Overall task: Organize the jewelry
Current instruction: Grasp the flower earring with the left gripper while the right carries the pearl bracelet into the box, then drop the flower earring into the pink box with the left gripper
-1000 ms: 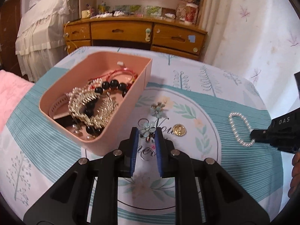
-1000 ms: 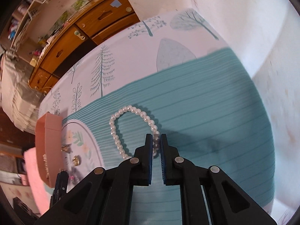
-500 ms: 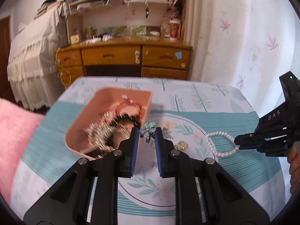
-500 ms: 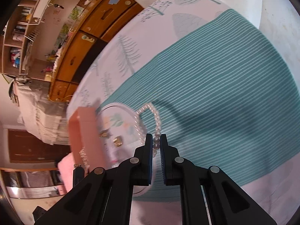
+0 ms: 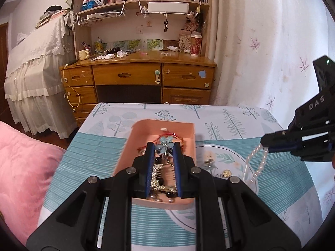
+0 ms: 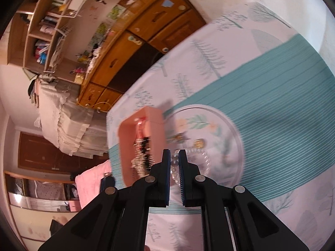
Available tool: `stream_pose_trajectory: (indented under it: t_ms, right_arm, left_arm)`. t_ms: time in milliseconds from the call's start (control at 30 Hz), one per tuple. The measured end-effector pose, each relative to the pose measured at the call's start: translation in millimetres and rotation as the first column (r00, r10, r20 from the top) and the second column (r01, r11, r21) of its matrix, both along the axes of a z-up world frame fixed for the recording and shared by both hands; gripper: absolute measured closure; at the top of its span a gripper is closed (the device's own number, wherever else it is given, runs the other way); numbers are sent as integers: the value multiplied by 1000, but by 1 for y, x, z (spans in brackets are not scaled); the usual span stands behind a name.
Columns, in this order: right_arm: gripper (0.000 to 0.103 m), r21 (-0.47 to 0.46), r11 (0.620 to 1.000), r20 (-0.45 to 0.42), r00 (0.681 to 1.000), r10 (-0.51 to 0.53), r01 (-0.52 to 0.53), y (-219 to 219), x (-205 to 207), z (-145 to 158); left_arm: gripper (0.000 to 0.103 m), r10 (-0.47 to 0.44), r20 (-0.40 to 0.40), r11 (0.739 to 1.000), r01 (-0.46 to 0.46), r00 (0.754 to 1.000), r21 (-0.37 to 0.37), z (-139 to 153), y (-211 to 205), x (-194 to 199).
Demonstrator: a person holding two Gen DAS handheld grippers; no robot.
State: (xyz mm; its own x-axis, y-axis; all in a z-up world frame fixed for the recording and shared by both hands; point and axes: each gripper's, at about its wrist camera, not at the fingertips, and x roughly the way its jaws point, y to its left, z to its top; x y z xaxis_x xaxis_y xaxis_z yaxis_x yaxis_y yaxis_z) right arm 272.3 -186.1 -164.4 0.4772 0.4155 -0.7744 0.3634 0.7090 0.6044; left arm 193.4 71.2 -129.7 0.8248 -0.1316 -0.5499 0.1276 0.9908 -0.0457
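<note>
Blue flower piece point(image 5: 165, 145) is pinched between the tips of my left gripper point(image 5: 164, 146), held above the pink tray point(image 5: 163, 125), which sits directly below and ahead of that gripper. Tray contents: gold comb point(image 5: 160, 172), black beads, red cord, all piled under the gripper's blue pads.

Pearl bracelet point(image 5: 256, 163) is clamped in my right gripper point(image 6: 173, 156), fingers pressed on a few beads w/ the loop hanging off the tips, clear of the counter point(image 5: 219, 117). Seen from left wrist cam, right gripper point(image 5: 267, 144) sits off to the right, approx. level w/ my left tips.

Between the two grippers, on the counter: a small gold coin-like item point(image 5: 226, 173) and a second small flower piece point(image 5: 208, 164), just right of the tray wall. Right cam blurred; detail there limited.
</note>
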Motion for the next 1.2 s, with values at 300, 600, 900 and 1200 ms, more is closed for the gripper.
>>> stream_pose_trajectory:
  t_ms: [300,600,900,1200]
  right_arm:
    - [96,18,996,133,988,84,-87,70,11,39]
    - [96,-24,979,197,959,205,-204,124,9,35]
    - [59,-107,983,144,977,161,-146,98,7,5]
    - [40,-333,920,-31,978,207,-205,69,-8,-38]
  left_arm:
    - [88,-40,-34,999,41,999,34,-15,35,9]
    - [88,-91,-44,996,92,995,22,-34,43,10]
    - [40,-117,-96,992,120,989,26,-39,43,14]
    - [40,-148,-231,987,157,962,20,-56,37,4]
